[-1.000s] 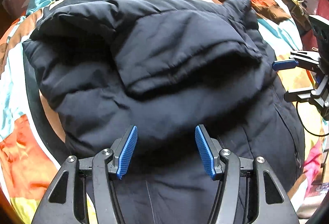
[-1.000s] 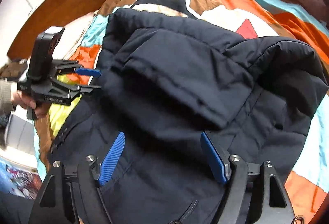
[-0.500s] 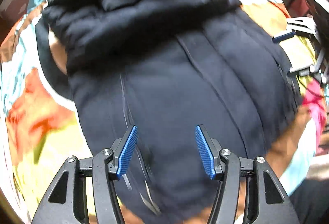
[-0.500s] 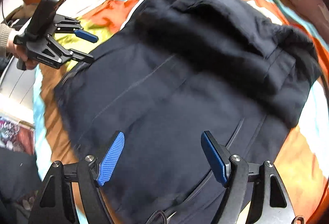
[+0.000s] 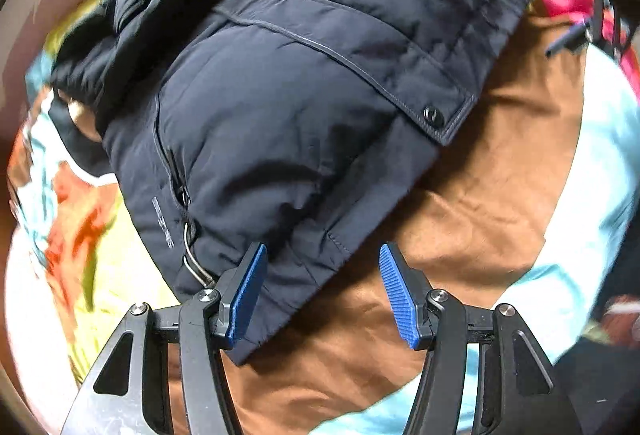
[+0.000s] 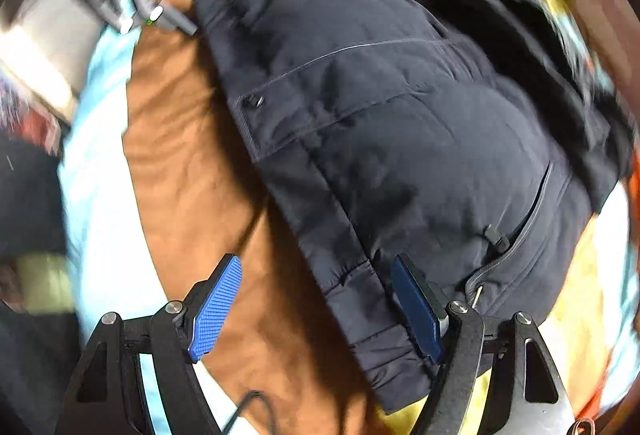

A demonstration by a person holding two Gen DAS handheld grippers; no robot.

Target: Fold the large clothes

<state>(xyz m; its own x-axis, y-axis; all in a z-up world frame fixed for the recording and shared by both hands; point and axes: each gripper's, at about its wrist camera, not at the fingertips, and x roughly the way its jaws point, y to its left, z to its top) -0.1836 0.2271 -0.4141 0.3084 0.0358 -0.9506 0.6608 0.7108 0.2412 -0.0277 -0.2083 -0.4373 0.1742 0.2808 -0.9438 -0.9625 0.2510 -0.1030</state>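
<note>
The left gripper (image 5: 322, 291) hangs with jaws apart over the dark jacket's (image 5: 280, 95) hem corner, brown bedcover (image 5: 480, 203) under its right finger.

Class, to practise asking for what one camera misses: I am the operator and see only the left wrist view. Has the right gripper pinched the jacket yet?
Observer: No. The right gripper is open; an edge of the navy puffer jacket lies between its jaws, unpinched.
Operator: Anything nearby to snag?
Observer: A pocket zipper pull sits just beyond the finger over the jacket.
Operator: And the other finger?
Observer: It hangs over the brown patch of the bedspread.
</note>
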